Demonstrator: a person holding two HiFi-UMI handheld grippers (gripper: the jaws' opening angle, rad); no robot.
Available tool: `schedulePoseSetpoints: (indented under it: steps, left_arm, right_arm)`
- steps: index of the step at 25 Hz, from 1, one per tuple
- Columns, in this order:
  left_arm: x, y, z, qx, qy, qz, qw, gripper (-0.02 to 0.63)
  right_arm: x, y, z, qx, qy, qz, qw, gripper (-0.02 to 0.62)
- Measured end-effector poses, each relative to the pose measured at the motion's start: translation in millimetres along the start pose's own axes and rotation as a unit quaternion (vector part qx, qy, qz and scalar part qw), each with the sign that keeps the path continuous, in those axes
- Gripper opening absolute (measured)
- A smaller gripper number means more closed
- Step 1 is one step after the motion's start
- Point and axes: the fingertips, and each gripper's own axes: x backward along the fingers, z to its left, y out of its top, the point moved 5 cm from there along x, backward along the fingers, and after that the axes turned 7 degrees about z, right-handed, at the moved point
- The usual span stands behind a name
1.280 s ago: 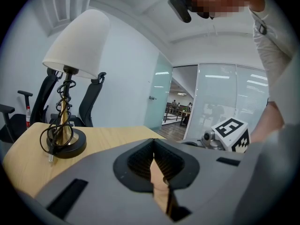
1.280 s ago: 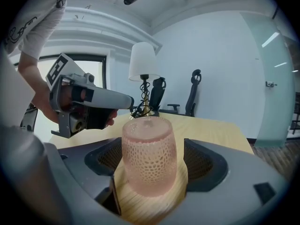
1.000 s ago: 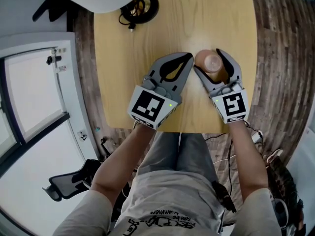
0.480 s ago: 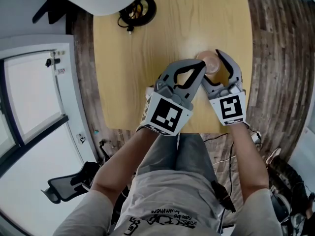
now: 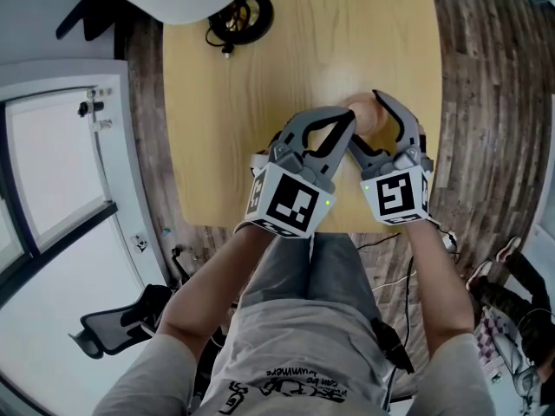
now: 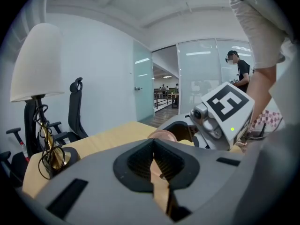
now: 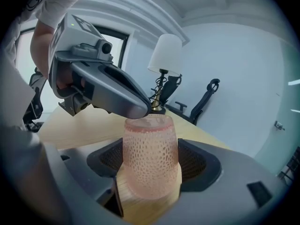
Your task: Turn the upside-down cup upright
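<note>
I'm closing my right gripper (image 5: 362, 116) on the upside-down cup (image 7: 151, 158); the pads look pressed against both of its sides. The cup is standing mouth-down on the tabletop (image 5: 234, 76), toward the right side. My left gripper (image 5: 344, 124) is hovering with its jaws together and nothing between them, its tip just beside the cup's upturned base. As for risks, the cup's wall is bumpy and is tapering toward the base, so I'm expecting the hold could slip while I'm rolling it over. The left gripper is also sitting close enough to knock the cup mid-turn. A dropped cup could roll off the tabletop.
</note>
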Motion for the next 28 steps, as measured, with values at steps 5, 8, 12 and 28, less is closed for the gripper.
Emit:
schedulePoseSetpoints:
  steps: [5,8,12,28]
  left_arm:
    - [-1,-5,13,0.024,0.014,0.010,0.9996,0.008]
    - [-4,-12,20,0.031,0.019,0.023,0.9991,0.008]
    - [-9,-19,29,0.037,0.024,0.035,0.9984,0.008]
    - [0,19,3,0.009,-0.002,0.006,0.9999,0.008]
  right_arm:
    - [7,5,3,0.013,0.009,0.002,1.000,0.360]
    - [9,7,6,0.018,0.019,0.004,1.000,0.359]
    - [13,10,5,0.011,0.030,0.000,0.999,0.357]
    - [6,0,2,0.006,0.051,0.055,0.997,0.356]
